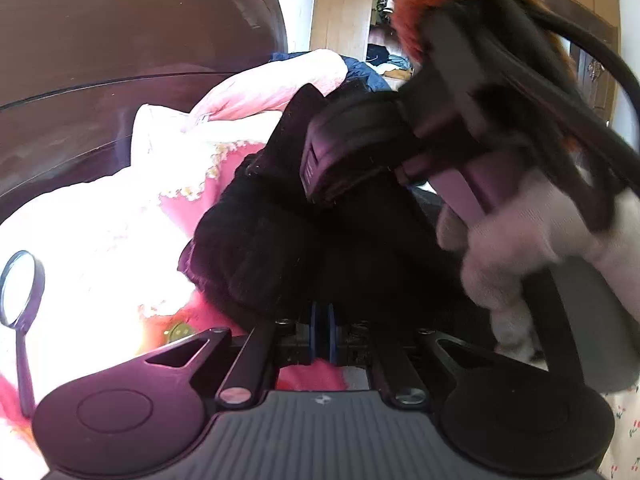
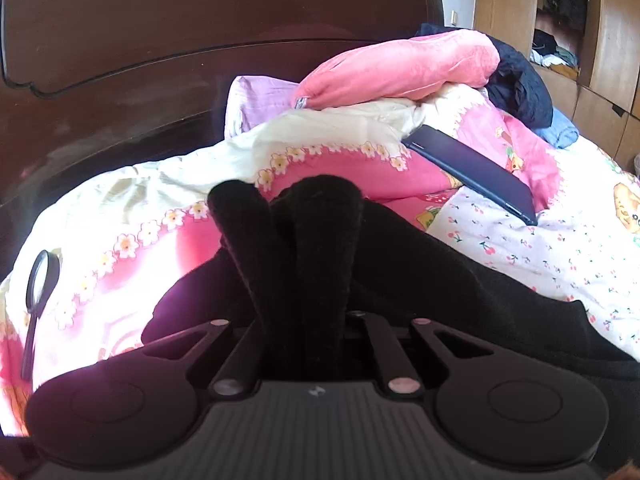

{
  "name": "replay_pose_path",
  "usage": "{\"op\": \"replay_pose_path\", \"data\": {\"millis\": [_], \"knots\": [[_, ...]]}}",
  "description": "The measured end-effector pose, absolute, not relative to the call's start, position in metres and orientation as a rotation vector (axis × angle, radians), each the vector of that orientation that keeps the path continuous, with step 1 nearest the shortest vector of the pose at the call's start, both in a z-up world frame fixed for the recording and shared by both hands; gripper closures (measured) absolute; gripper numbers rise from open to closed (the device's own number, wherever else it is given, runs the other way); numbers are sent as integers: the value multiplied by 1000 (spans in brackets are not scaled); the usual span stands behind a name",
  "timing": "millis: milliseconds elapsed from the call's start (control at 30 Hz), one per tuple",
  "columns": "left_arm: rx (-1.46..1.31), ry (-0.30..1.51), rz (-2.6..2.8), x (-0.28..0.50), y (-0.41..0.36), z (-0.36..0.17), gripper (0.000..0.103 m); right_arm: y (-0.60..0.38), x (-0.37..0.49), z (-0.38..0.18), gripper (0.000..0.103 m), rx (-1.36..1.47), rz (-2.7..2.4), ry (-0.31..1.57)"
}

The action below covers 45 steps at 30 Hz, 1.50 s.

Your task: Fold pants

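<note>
The black pants [image 2: 460, 280] lie on a pink and white flowered bedspread [image 2: 520, 240]. In the right wrist view a bunch of their fabric [image 2: 316, 232] stands up from my right gripper [image 2: 304, 320], which is shut on it; the cloth hides the fingertips. In the left wrist view the pants [image 1: 280, 256] are heaped just ahead of my left gripper [image 1: 322, 336]. Its blue pads [image 1: 331, 336] sit close together, pinching the cloth's lower edge. A gloved hand [image 1: 520, 248] holds the right tool close above and to the right.
A magnifying glass [image 2: 40, 280] lies on the bedspread at the left. A dark flat phone [image 2: 472, 172] rests further back, with a pink pillow [image 2: 400, 68] and a dark blue garment [image 2: 516, 80] behind it. A dark wooden headboard [image 2: 160, 40] and a wardrobe [image 2: 504, 8] stand beyond.
</note>
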<state>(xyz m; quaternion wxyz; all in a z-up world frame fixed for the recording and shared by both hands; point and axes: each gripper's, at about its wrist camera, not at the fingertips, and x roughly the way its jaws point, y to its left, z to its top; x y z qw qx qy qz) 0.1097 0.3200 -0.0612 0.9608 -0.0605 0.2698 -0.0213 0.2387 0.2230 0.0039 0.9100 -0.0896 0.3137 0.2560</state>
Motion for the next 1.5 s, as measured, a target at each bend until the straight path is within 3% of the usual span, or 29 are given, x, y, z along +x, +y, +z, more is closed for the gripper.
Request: {"op": "replay_pose_path", "data": {"millis": [100, 200, 367, 733, 867, 1167, 1500], "knots": [[-119, 556, -42, 105, 321, -63, 82, 219, 236, 8, 96, -152, 516, 620], [-112, 560, -35, 101, 321, -61, 82, 221, 235, 1, 89, -157, 522, 622], [-83, 572, -25, 88, 322, -59, 81, 218, 219, 7, 63, -122, 657, 607], [-80, 561, -41, 71, 321, -34, 75, 120, 198, 42, 57, -56, 761, 558], [-128, 555, -72, 74, 324, -25, 58, 96, 214, 41, 54, -93, 746, 554], [-227, 615, -31, 130, 330, -44, 58, 131, 302, 11, 54, -267, 953, 678], [-300, 607, 43, 124, 336, -47, 56, 187, 351, -17, 53, -254, 1214, 829]]}}
